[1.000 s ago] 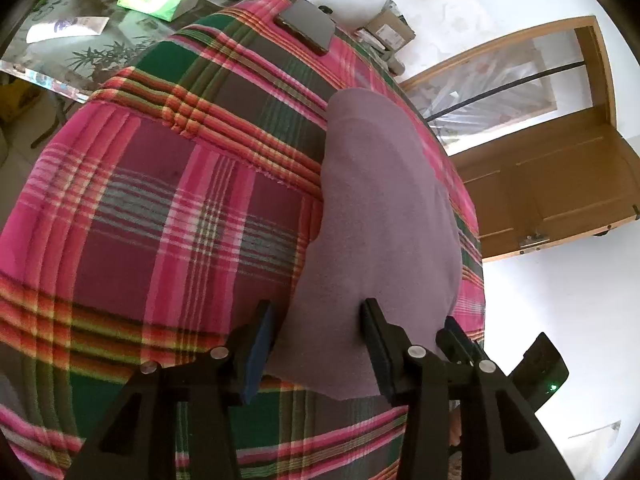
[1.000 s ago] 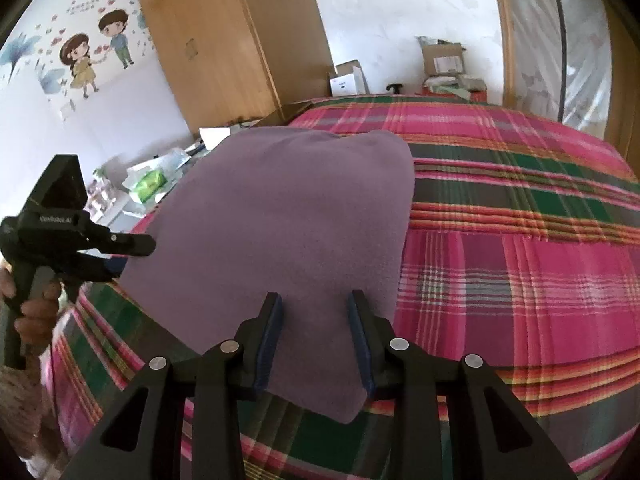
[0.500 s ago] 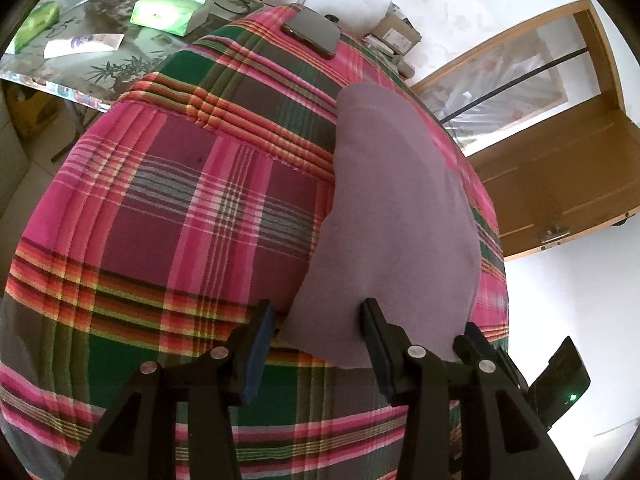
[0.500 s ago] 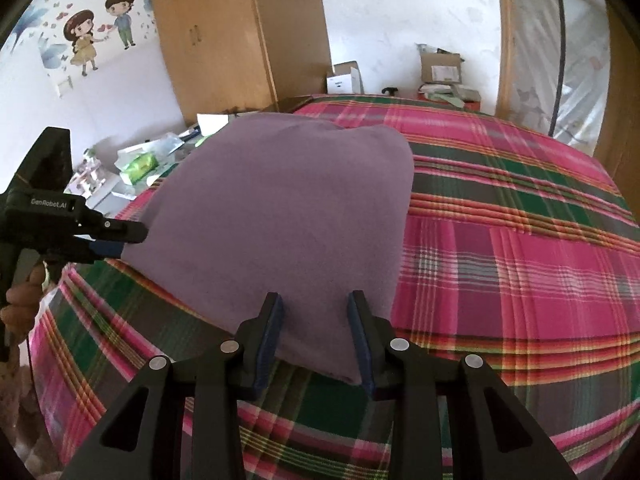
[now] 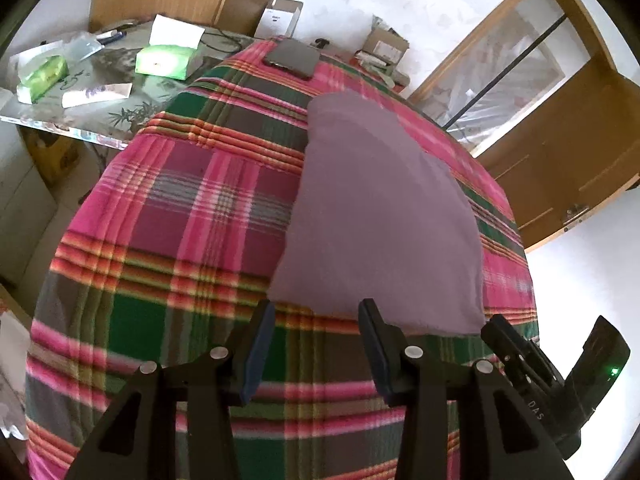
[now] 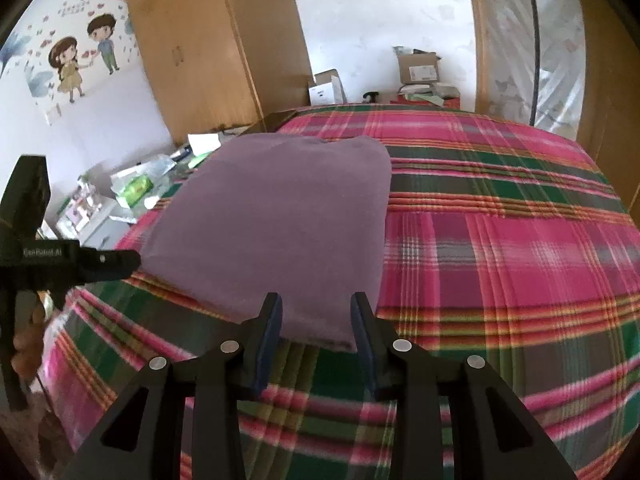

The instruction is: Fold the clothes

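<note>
A folded purple garment [image 5: 380, 216] lies flat on the plaid bedspread [image 5: 180, 220]; it also shows in the right wrist view [image 6: 276, 224]. My left gripper [image 5: 316, 316] is open and empty, just short of the garment's near edge, not touching it. My right gripper [image 6: 316, 312] is open, its fingertips on either side of the garment's near corner, holding nothing. The right gripper's body shows at the lower right of the left wrist view [image 5: 560, 384]. The left gripper shows at the left of the right wrist view [image 6: 60, 264].
A dark phone or tablet [image 5: 292, 58] lies at the bed's far end. A cluttered glass table [image 5: 80, 80] with green boxes stands left of the bed. A wooden wardrobe [image 6: 208, 52], cardboard boxes [image 6: 418, 68] and a wooden door [image 5: 560, 140] surround the bed.
Both grippers have pulled back from the garment toward the near bed edge. The garment's near edge no longer lies between the left gripper's fingers. The garment stays flat.
</note>
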Motion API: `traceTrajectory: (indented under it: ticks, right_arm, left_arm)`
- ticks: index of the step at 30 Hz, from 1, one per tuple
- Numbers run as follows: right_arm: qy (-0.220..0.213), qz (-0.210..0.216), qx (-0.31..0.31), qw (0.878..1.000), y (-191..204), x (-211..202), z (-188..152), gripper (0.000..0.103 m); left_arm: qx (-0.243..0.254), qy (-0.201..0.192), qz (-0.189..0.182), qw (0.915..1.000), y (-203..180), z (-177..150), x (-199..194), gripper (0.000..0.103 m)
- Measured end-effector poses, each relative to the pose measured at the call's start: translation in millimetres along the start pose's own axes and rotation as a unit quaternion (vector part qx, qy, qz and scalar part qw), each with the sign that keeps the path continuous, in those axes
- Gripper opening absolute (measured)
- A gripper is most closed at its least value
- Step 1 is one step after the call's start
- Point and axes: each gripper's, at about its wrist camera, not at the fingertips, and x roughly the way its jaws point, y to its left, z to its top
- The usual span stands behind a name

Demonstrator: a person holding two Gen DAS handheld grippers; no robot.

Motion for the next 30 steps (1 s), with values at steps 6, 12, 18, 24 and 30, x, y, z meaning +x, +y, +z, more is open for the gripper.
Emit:
traceTrajectory:
  ticks: [6, 12, 18, 24, 30]
  right_arm:
    - [0.011, -0.014, -0.016, 1.0, 19.0, -4.9, -15.6, 0.037]
    - [0.026, -0.018, -0.02, 0.999, 29.0, -1.3, -24.1, 0.038]
    - [0.032, -0.016, -0.013, 0.999, 27.9, 0.4, -27.2, 0.038]
    - [0.041, -0.015, -0.005, 0.999, 24.5, 5.9, -31.3, 0.038]
    - [0.048, -0.028, -0.01, 0.998, 28.4, 12.6, -34.1, 0.038]
  left_arm:
    - [0.036, -0.03, 0.042, 0.998, -18.6, -24.0, -4.8, 0.044]
    - [0.074, -0.041, 0.069, 0.9941, -35.8, -39.3, -1.6, 0.044]
    - [0.079, -0.03, 0.074, 0.9937, -41.1, -46.2, 5.2, 0.044]
    - [0.08, -0.026, 0.084, 0.9929, -41.2, -49.2, 11.2, 0.044]
    - [0.091, -0.037, 0.104, 0.9897, -42.6, -51.4, 16.3, 0.044]
